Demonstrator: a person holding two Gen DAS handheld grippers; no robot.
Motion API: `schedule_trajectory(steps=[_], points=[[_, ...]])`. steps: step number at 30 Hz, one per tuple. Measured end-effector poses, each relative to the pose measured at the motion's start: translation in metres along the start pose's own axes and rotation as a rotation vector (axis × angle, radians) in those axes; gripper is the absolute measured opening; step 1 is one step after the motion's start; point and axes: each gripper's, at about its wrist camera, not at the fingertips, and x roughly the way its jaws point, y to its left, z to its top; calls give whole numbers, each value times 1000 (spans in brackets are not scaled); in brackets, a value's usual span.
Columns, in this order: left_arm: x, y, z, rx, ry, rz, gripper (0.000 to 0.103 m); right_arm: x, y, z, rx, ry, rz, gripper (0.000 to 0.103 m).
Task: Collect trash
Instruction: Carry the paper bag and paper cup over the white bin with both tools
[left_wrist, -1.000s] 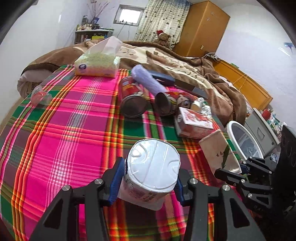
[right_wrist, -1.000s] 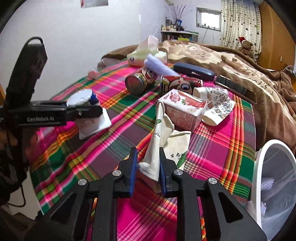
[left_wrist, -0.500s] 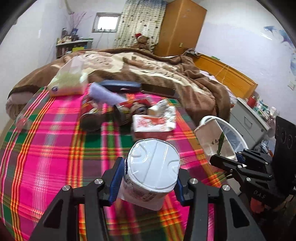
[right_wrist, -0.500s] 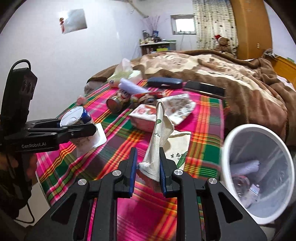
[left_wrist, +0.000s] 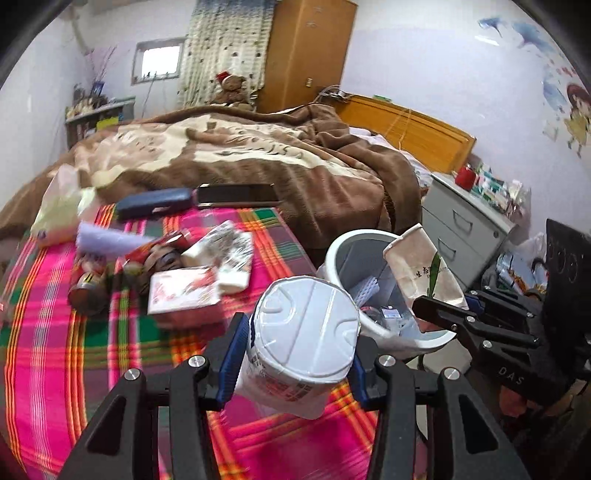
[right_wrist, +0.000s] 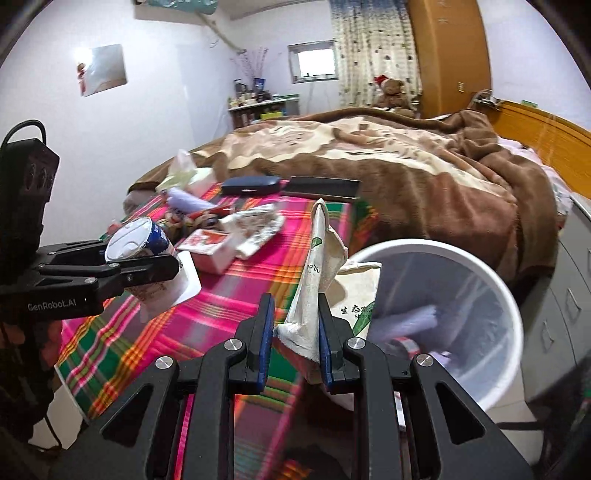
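Note:
My left gripper (left_wrist: 293, 354) is shut on a white instant-noodle cup (left_wrist: 303, 332), held above the plaid blanket's edge; it also shows in the right wrist view (right_wrist: 142, 254). My right gripper (right_wrist: 295, 343) is shut on a crumpled beige paper bag (right_wrist: 314, 280), held beside the white trash bin (right_wrist: 495, 291). In the left wrist view the bag (left_wrist: 421, 269) hangs over the bin's rim (left_wrist: 343, 243). The bin holds some trash, including a lilac roll (right_wrist: 406, 321).
On the plaid blanket (left_wrist: 74, 350) lie a red-and-white carton (left_wrist: 181, 291), cans (left_wrist: 88, 291), a wrapper (left_wrist: 225, 251), a lilac roll (left_wrist: 110, 240) and a tissue pack (left_wrist: 59, 206). A dark case (left_wrist: 155, 203) and phone (left_wrist: 236, 194) lie farther back. A grey drawer cabinet (left_wrist: 465, 229) stands behind the bin.
Both grippers have swung right toward the bin, keeping their loads. The bag now hangs over the bin's rim and the cup is closer to the bin.

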Motion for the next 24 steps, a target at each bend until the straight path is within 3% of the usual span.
schedule_trajectory(steps=[14,24], points=[[61,-82,24,109,37,-79,48,14,-71,-4,116,57,-157,22],[96,-100,32,124,57,-125,49,28,-98,-15,144,124,-202,23]])
